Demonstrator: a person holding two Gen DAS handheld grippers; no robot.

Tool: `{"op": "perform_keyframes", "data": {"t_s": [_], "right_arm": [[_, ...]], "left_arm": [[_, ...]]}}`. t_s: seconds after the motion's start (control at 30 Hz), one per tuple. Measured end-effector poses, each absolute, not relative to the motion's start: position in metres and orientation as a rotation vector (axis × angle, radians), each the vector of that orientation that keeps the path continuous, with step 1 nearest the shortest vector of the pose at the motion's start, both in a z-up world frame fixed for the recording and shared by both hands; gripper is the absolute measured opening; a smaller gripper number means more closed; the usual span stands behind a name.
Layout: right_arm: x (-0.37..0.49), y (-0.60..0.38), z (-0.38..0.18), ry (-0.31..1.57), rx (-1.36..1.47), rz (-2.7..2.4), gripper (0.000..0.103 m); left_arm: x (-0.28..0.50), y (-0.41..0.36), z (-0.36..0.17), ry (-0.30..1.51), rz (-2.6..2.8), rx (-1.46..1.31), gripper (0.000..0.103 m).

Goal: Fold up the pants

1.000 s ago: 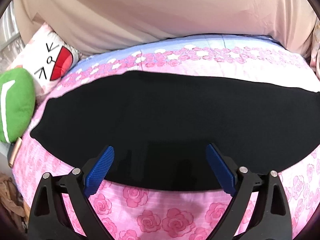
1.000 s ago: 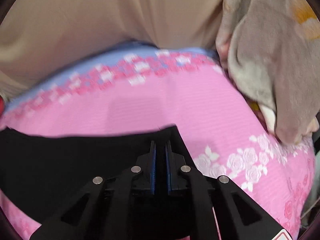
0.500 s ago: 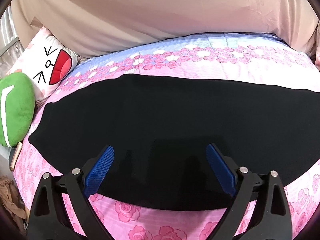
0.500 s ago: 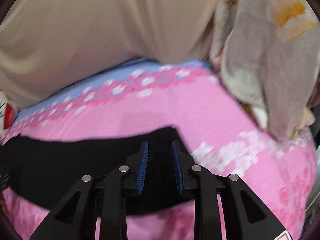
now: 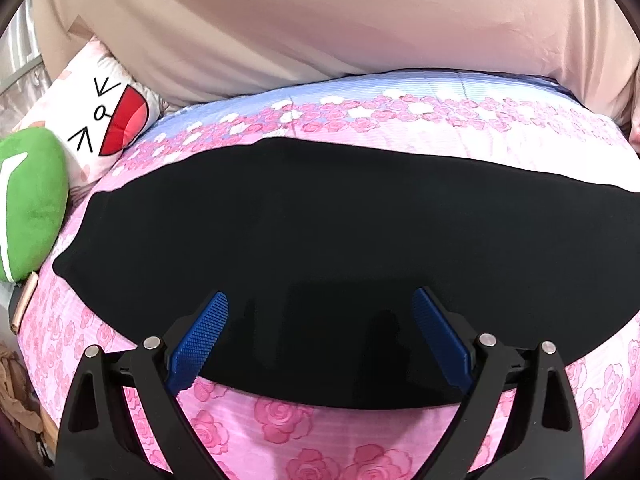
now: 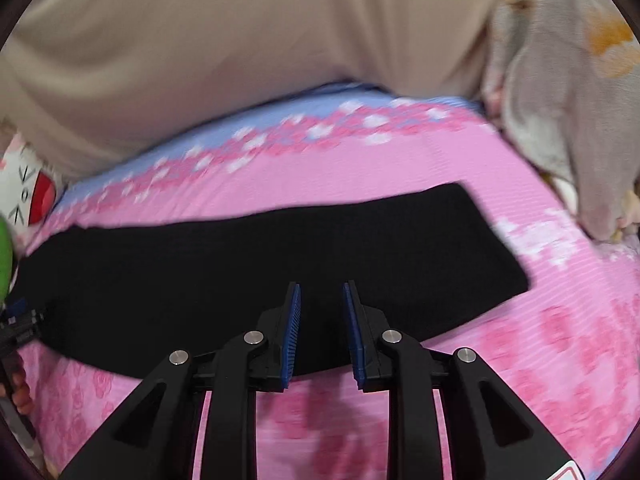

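Observation:
The black pants [image 5: 312, 240] lie flat as one long band across the pink rose bedsheet [image 5: 288, 432]. My left gripper [image 5: 320, 300] is wide open and empty above the pants' near edge. In the right wrist view the pants [image 6: 248, 264] stretch from the left edge to a squared end at the right. My right gripper [image 6: 320, 296] is open with a narrow gap, empty, above the near edge of the pants. The left gripper [image 6: 18, 320] shows at the far left edge of that view.
A white face-print pillow [image 5: 100, 120] and a green plush [image 5: 32, 200] lie at the bed's left end. A beige cloth [image 5: 320, 20] hangs along the back. A grey floral blanket [image 6: 568, 100] is piled at the right end.
My right gripper opened, let go of the pants' end and pulled back and up. The pants now lie flat. My left gripper stayed open and rose slightly.

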State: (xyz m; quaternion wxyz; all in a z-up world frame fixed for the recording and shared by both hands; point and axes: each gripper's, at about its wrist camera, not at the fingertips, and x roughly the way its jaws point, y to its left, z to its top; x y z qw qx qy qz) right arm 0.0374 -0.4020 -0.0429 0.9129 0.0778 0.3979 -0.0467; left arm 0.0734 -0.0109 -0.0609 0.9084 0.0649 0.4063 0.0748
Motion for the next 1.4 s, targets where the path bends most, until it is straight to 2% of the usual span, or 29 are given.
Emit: {"op": "perform_keyframes", "data": {"t_s": [0.13,0.2,0.27,0.4,0.53,0.6,0.67,0.83,0.87,0.9,0.93,0.97,1.0,1.03,1.1,1.23,1.33,1.4], "right_arm": [[0.046,-0.394,-0.063,0.87,0.147,-0.124,0.017],[0.04,-0.396,-0.051,0.865,0.154,-0.196,0.026],[0.035,-0.38,-0.037,0.833,0.184,-0.115,0.026],[0.038,-0.343,-0.038,0.828,0.054,-0.136,0.026],[0.024,-0.342,-0.045,0.868,0.127,-0.122,0.027],[0.013,-0.341,-0.046,0.876,0.159,-0.112,0.032],[0.002,-0.339,-0.049,0.895,0.228,-0.068,0.044],[0.008,-0.331,-0.064,0.938,0.409,0.076,0.048],[0.015,-0.33,-0.066,0.939,0.394,0.056,0.048],[0.02,-0.33,-0.066,0.937,0.377,0.034,0.048],[0.026,-0.331,-0.067,0.933,0.371,0.024,0.048],[0.034,-0.335,-0.069,0.927,0.383,0.021,0.034],[0.04,-0.336,-0.07,0.92,0.378,0.014,0.014],[0.045,-0.336,-0.068,0.915,0.362,0.001,0.001],[0.053,-0.339,-0.054,0.866,0.361,0.003,0.001],[0.058,-0.335,0.004,0.698,0.262,-0.02,0.001],[0.06,-0.346,0.015,0.729,0.251,-0.019,0.002],[0.05,-0.361,-0.001,0.775,0.228,-0.097,0.019]], "left_arm": [[0.073,0.014,-0.062,0.831,0.196,0.129,0.092],[0.074,0.035,-0.063,0.834,0.243,0.109,0.092],[0.073,0.064,-0.063,0.835,0.278,0.066,0.092],[0.072,0.12,-0.064,0.856,0.348,-0.021,0.092],[0.061,0.173,-0.062,0.864,0.392,-0.117,0.092],[0.052,0.188,-0.064,0.873,0.353,-0.176,0.092],[0.049,0.185,-0.068,0.896,0.325,-0.173,0.092],[0.056,0.175,-0.083,0.956,0.172,-0.293,0.091],[0.059,0.174,-0.081,0.943,0.184,-0.291,0.09],[0.063,0.174,-0.081,0.939,0.187,-0.292,0.078],[0.067,0.175,-0.079,0.932,0.211,-0.29,0.058],[0.07,0.177,-0.075,0.918,0.258,-0.278,0.045],[0.071,0.179,-0.073,0.912,0.274,-0.273,0.026],[0.073,0.183,-0.067,0.9,0.265,-0.284,0.02],[0.078,0.189,-0.055,0.879,0.231,-0.304,0.014],[0.085,0.19,-0.017,0.78,0.169,-0.291,0.013],[0.092,0.184,-0.017,0.806,0.16,-0.241,0.015],[0.092,0.18,-0.032,0.868,0.163,-0.227,0.017]]}}
